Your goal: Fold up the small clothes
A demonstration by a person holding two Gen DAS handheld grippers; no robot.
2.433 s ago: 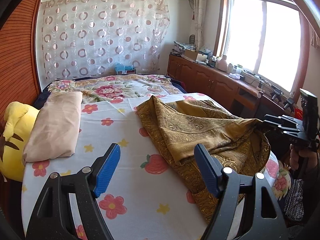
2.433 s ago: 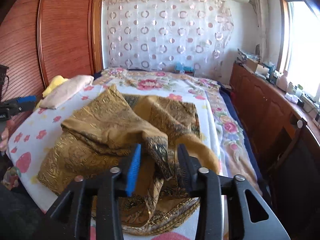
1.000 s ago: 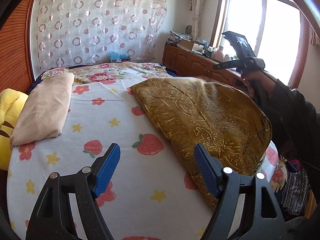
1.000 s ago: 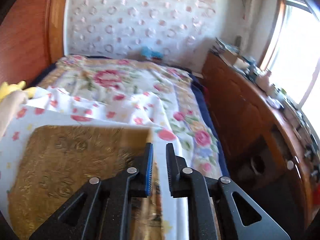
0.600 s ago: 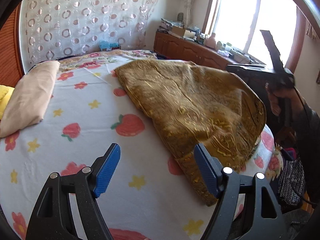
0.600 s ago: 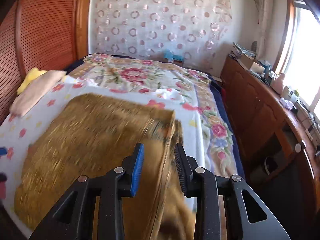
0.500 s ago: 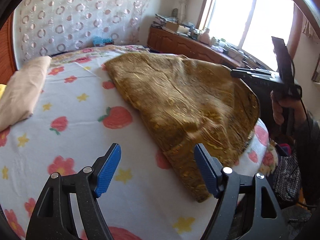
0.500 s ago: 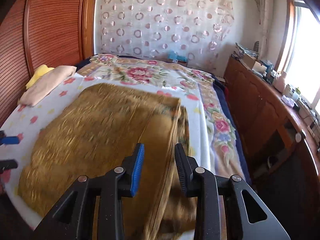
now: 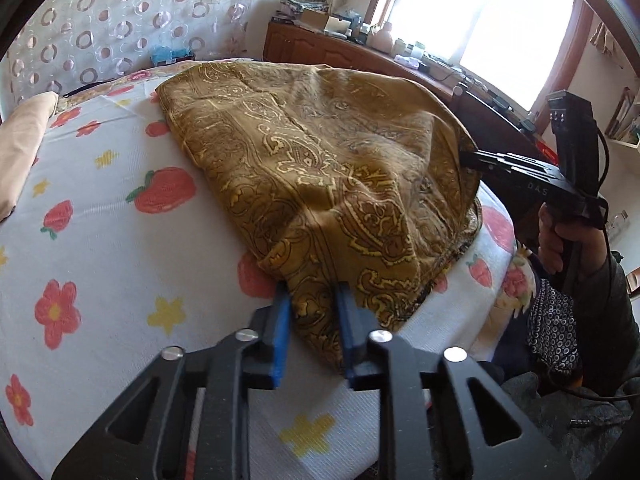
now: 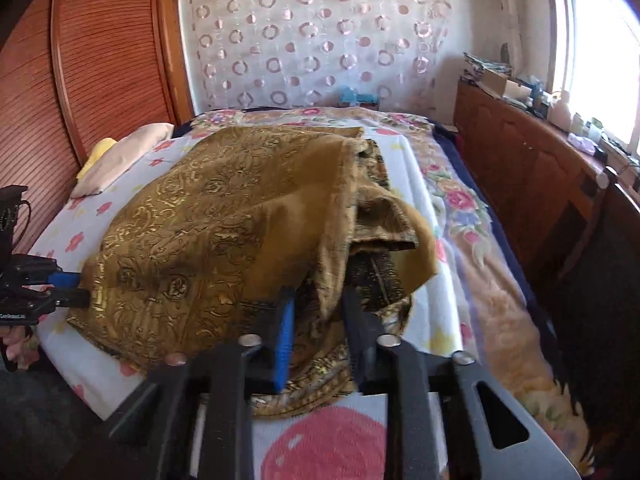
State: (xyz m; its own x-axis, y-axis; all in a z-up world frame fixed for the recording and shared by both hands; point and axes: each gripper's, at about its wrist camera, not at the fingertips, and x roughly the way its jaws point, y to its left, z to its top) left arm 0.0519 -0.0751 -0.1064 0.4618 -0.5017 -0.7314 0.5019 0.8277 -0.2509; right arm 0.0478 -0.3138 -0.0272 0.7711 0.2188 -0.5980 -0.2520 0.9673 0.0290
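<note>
A gold paisley cloth (image 9: 320, 152) lies spread over the strawberry-print bed sheet (image 9: 120, 240), rumpled along its right side (image 10: 380, 216). My left gripper (image 9: 314, 308) is at the cloth's near left corner, its jaws closing, with the corner bunched between the blue pads. From the right wrist, that gripper (image 10: 68, 288) shows at the cloth's left edge. My right gripper (image 10: 318, 312) is at the near right edge, jaws closing with a fold of the cloth between its fingers. A hand (image 9: 560, 236) holds it, its tips (image 9: 468, 156) buried in the cloth's edge.
A beige pillow (image 10: 120, 156) and a yellow plush toy (image 10: 98, 150) lie at the bed's far left by the wooden wardrobe (image 10: 100, 60). A cluttered wooden cabinet (image 10: 520, 152) runs along the right under the window. A floral quilt (image 10: 460, 200) covers the bed's right side.
The cloth was laid out flat. Both grippers then dropped to its near edge. The left jaws went from wide open to closed on the corner; the right closed on a fold.
</note>
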